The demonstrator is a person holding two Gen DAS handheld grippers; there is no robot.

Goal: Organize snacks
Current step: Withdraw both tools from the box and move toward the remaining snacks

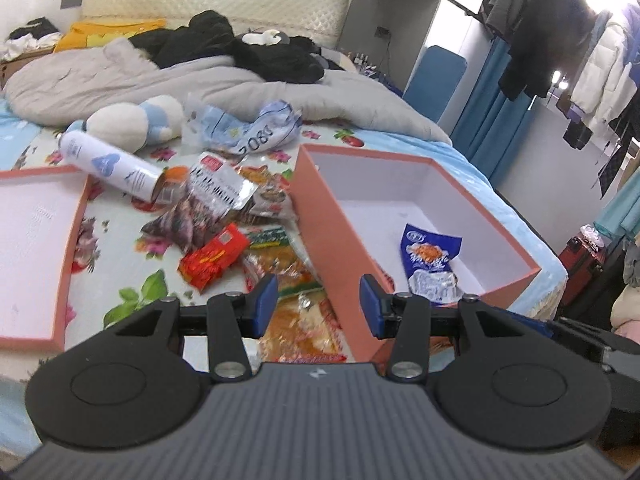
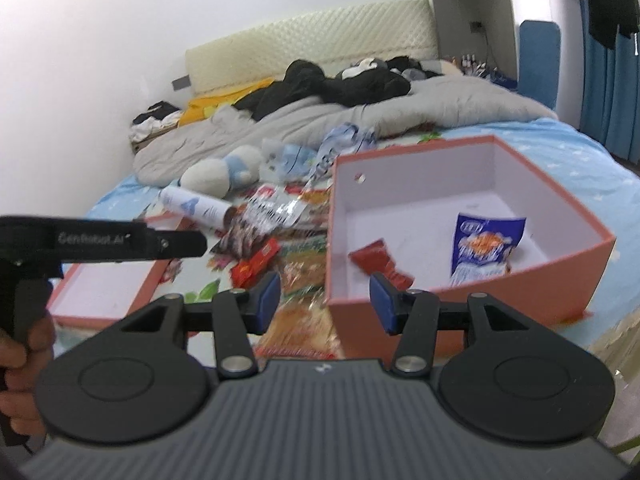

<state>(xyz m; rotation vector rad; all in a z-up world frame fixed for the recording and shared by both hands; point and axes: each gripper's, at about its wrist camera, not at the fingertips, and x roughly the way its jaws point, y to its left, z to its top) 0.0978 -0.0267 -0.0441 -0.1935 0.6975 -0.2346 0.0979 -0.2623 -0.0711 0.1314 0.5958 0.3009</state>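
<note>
Readable text: "GenRobot.AI" on the left gripper (image 2: 120, 240) body, seen from right wrist cam; pkt labels too blurry. Left gripper (image 1: 319, 300) jaws apart, empty, over the snack pile (image 1: 240, 232) on the floral bedsheet (image 1: 132, 280). Right gripper (image 2: 322, 300) jaws apart, empty, at the box (image 2: 520, 292) front wall. Pink cardboard box w/ white inside holds a blue packet (image 2: 484, 248) & red packet (image 2: 380, 262). Lid (image 1: 36, 248) lies left of pile.
</note>
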